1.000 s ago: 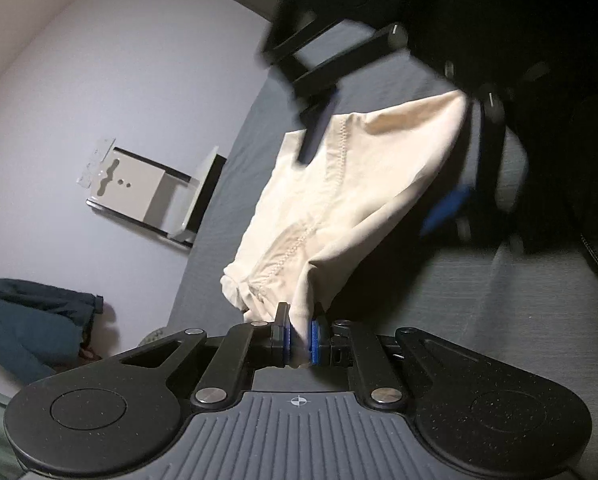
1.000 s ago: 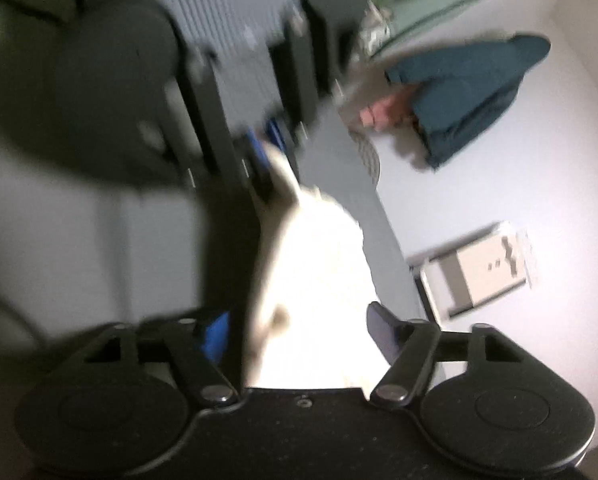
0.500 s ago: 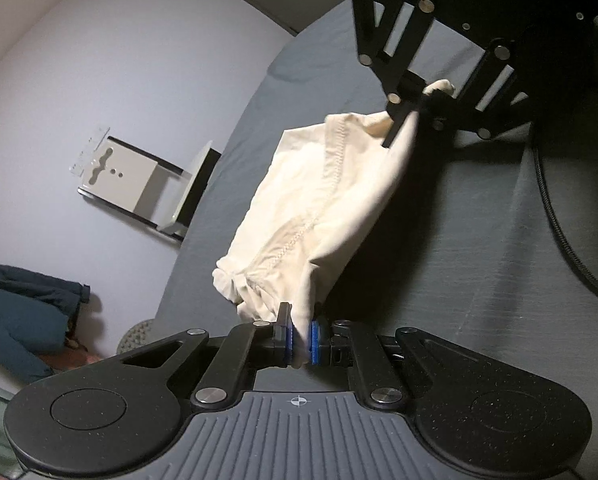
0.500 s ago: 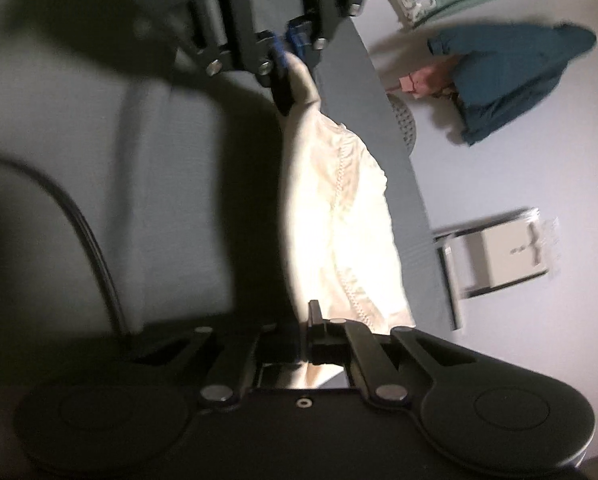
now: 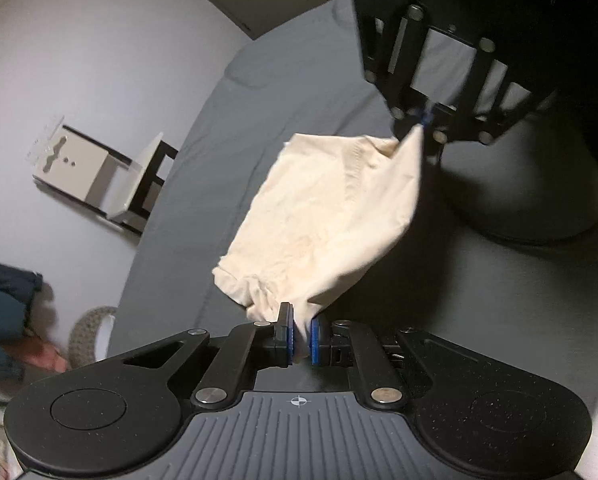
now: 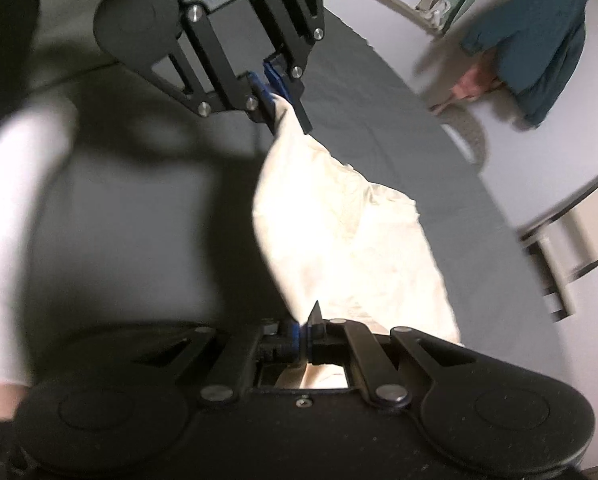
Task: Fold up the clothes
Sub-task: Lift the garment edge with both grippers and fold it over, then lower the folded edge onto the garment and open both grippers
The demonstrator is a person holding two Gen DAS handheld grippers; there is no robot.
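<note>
Dim room, light from above/behind. Heavy dark shadow on grey bed [image 5: 259,92] under right gripper [image 5: 423,118]. Cream cloth [image 6: 339,240] looks bright, nr blown out. Right wrist view motion-blurred, esp. white sleeve [image 6: 15,220]. Strong fisheye bend at edges, corners black.

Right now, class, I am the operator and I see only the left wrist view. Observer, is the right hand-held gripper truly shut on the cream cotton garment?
Observer: Yes. In the right wrist view the right hand-held gripper pinches the cream cotton garment, with spare cloth bunched behind its fingers.
Operator: Is anything close to my left hand-held gripper?
Observer: A blurred white sleeve shows to the lower left of the left hand-held gripper, apart from the garment.
</note>
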